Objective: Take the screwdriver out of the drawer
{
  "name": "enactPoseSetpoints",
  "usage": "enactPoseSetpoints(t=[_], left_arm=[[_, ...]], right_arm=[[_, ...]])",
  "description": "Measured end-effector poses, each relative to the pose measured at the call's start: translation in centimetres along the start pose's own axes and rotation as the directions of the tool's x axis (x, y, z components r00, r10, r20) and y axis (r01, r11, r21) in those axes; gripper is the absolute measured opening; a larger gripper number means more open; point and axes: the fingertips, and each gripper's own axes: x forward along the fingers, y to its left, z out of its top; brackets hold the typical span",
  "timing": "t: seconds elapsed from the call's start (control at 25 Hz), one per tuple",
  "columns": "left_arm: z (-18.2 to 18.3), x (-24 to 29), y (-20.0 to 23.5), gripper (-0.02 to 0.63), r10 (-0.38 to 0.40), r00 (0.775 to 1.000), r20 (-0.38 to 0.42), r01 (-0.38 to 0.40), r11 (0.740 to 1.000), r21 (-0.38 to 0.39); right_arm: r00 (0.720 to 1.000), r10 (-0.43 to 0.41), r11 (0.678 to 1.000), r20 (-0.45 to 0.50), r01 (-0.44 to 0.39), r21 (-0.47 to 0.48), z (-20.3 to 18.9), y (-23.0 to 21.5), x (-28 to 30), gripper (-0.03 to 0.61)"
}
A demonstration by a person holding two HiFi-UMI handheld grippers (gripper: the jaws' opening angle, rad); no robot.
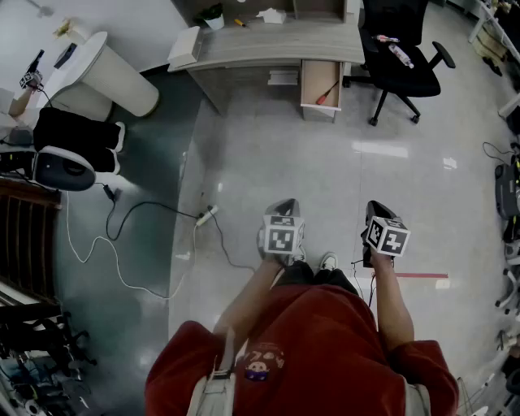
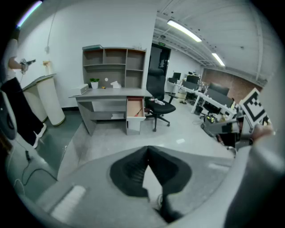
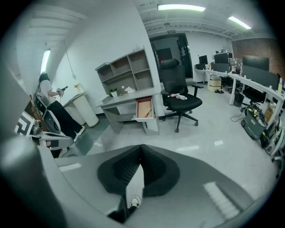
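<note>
Left gripper (image 1: 283, 210): my fingers are clenched tip to tip with nothing between them, tilted down toward the floor (image 1: 268, 154).
Right gripper (image 1: 376, 213): fingers pressed together and empty, held near the left one at about the same height.
Screwdriver (image 1: 328, 92): red handle, lying slantwise inside the open drawer (image 1: 314, 77), well apart from both my grippers.
Drawer: pulled out from under the right end of the bench (image 1: 276, 45), its open end toward me.
Bench: grey, across the floor ahead of me, with a small potted plant (image 1: 213, 15) on top.
Chair (image 1: 402, 57): black office chair, just right of the drawer.
</note>
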Motion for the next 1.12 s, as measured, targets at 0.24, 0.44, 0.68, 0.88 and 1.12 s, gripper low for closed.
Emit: enactPoseSetpoints(t=[0.24, 0.44, 0.68, 0.88, 1.12], left_arm=[[-0.4, -0.9, 1.5, -0.002, -0.007, 1.000, 0.020, 0.007, 1.000, 0.003], [-0.1, -1.6, 2.7, -0.002, -0.018, 0.999, 0.031, 0.017, 1.000, 0.007], [0.9, -1.1, 4.2, -0.002, -0.045, 0.998, 0.035, 0.044, 0.999, 0.028], [1.5, -0.1, 6.0, -0.002, -0.067, 0.997, 0.040, 0.065, 0.997, 0.050], [2.1, 0.6, 7.0, -0.002, -0.086, 0.996, 0.041, 0.083, 0.994, 0.065]], right_arm=[[1.000, -0.007, 1.000, 0.013, 0.007, 0.001, -0.7, 2.0, 0.2, 0.002], [1.000, -0.021, 1.000, 0.021, 0.021, 0.021, -0.7, 3.3, 0.4, 0.002], [0.999, -0.025, 0.998, 0.042, 0.022, 0.056, -0.1, 4.9, 1.5, 0.002], [0.997, -0.048, 0.997, 0.056, 0.044, 0.070, 0.2, 5.9, 2.9, 0.002], [0.997, -0.057, 0.996, 0.043, 0.054, 0.074, -0.3, 6.4, 3.7, 0.002]])
